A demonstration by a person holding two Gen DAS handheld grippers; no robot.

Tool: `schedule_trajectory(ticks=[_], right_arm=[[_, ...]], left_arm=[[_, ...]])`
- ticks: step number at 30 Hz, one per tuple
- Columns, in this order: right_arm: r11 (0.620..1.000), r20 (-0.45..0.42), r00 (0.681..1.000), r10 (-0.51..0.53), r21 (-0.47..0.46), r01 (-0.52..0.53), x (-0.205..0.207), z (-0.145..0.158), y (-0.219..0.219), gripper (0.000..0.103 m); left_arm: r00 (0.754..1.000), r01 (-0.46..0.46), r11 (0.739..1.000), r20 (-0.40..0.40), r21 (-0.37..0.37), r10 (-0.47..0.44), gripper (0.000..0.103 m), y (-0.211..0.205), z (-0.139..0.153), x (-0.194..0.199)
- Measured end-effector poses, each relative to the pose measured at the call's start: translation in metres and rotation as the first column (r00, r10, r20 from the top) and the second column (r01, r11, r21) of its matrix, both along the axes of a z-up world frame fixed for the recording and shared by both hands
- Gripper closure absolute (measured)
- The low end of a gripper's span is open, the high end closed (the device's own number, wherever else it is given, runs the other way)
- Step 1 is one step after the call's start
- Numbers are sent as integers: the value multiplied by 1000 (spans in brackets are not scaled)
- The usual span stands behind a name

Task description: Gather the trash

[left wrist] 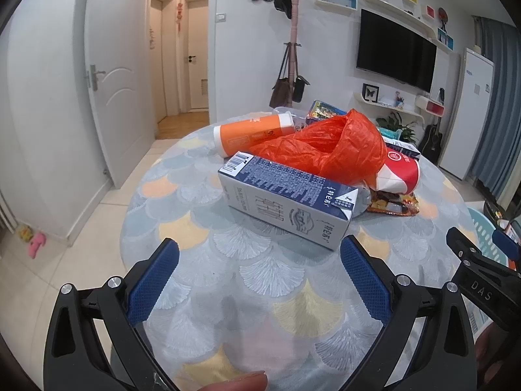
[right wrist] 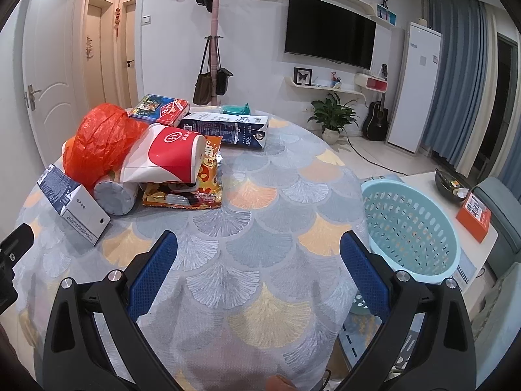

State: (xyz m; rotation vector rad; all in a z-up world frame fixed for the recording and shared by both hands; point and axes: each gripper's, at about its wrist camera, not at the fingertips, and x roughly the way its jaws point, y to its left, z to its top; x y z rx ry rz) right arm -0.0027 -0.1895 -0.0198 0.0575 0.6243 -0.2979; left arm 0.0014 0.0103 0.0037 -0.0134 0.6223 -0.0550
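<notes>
Trash lies piled on a round table (left wrist: 260, 286). A blue-and-white milk carton (left wrist: 286, 198) lies on its side just ahead of my open, empty left gripper (left wrist: 260, 260). Behind it are an orange plastic bag (left wrist: 329, 146), an orange bottle (left wrist: 250, 132) and a red-and-white paper cup (left wrist: 399, 172). In the right wrist view the same carton (right wrist: 73, 202), bag (right wrist: 97, 143), cup (right wrist: 166, 159) and a snack wrapper (right wrist: 189, 189) sit to the far left of my open, empty right gripper (right wrist: 259, 257). A second carton (right wrist: 228, 128) lies further back.
A light-blue plastic basket (right wrist: 410, 228) stands off the table's right edge, beside a white side table (right wrist: 456, 215) with an orange box (right wrist: 473, 216). A flat colourful box (right wrist: 159, 109) lies at the table's back. The right gripper's arm shows in the left wrist view (left wrist: 478, 273).
</notes>
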Motion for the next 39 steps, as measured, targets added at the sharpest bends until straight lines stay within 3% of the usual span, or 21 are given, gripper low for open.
schedule_trajectory(ticks=[27, 39], right_arm=[[999, 48, 999, 19, 30, -21, -6, 4, -5, 8], [998, 69, 996, -56, 12, 55, -13, 7, -14, 8]], left_arm=[[1000, 30, 1000, 6, 6, -30, 7, -6, -1, -4], [999, 45, 999, -7, 10, -44, 7, -11, -4, -5]])
